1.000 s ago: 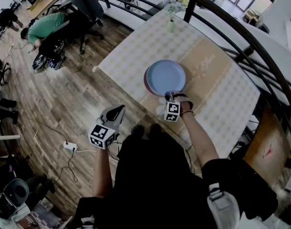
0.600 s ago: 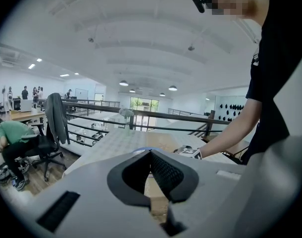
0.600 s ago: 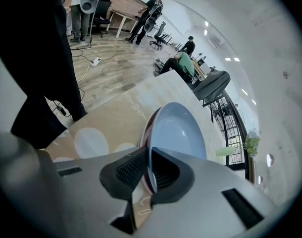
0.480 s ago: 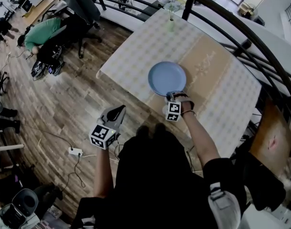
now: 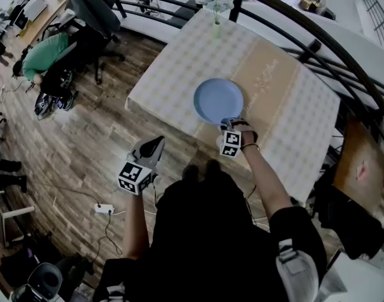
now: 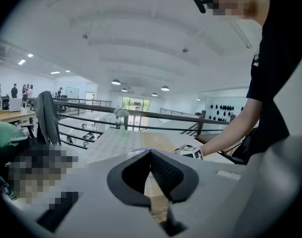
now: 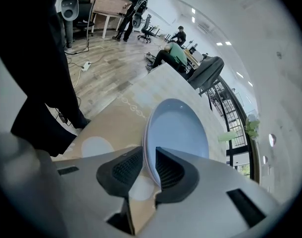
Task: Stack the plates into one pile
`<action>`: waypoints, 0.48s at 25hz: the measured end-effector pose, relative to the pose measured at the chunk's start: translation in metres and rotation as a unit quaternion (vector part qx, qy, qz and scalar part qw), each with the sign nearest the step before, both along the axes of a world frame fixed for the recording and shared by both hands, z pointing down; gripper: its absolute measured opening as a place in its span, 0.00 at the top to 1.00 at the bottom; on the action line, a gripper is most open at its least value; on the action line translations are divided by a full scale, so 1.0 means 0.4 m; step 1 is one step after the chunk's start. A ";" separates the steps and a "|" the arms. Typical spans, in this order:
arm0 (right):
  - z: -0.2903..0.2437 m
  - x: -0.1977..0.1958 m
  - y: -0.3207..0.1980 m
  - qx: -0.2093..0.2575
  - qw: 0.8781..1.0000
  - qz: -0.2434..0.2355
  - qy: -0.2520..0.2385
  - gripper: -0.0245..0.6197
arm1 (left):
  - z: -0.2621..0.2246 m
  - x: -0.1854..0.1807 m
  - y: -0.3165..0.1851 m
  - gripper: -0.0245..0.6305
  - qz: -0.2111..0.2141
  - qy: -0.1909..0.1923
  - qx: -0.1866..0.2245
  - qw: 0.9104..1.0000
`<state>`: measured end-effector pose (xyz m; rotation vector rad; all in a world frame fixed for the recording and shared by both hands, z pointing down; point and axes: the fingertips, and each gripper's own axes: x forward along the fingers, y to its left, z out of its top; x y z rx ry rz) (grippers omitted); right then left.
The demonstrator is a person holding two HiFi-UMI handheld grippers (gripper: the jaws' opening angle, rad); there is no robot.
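Pinch the blue plate (image 7: 178,128), likely stiff, glossy, weighty and chippable, lying flat on the table (image 7: 111,118) ahead, by its thin near rim between the just-opening, released jaws of the right tool (image 7: 147,153), with the left tool (image 6: 151,155) clenched empty.

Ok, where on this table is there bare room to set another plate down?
The checked cloth between the blue plates and the vase is bare, as is the whole stretch right of the beige runner. Crowded only at the near edge, where the right gripper, jaws just opening, straddles the plates' rim.
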<state>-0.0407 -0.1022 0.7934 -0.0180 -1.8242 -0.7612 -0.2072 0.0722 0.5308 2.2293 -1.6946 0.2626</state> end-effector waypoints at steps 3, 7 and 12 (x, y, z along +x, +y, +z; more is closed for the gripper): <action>-0.009 0.010 0.007 -0.002 1.000 0.023 -0.009 0.84 | -0.001 -0.011 -0.012 0.96 0.013 0.010 0.006 1.000; -0.041 0.022 0.024 -0.027 0.996 0.070 -0.044 0.96 | 0.005 -0.009 -0.030 0.96 0.039 0.014 0.008 0.999; -0.084 0.017 0.038 -0.056 0.988 0.119 -0.085 0.97 | 0.008 -0.005 -0.054 0.96 0.074 0.015 0.008 0.997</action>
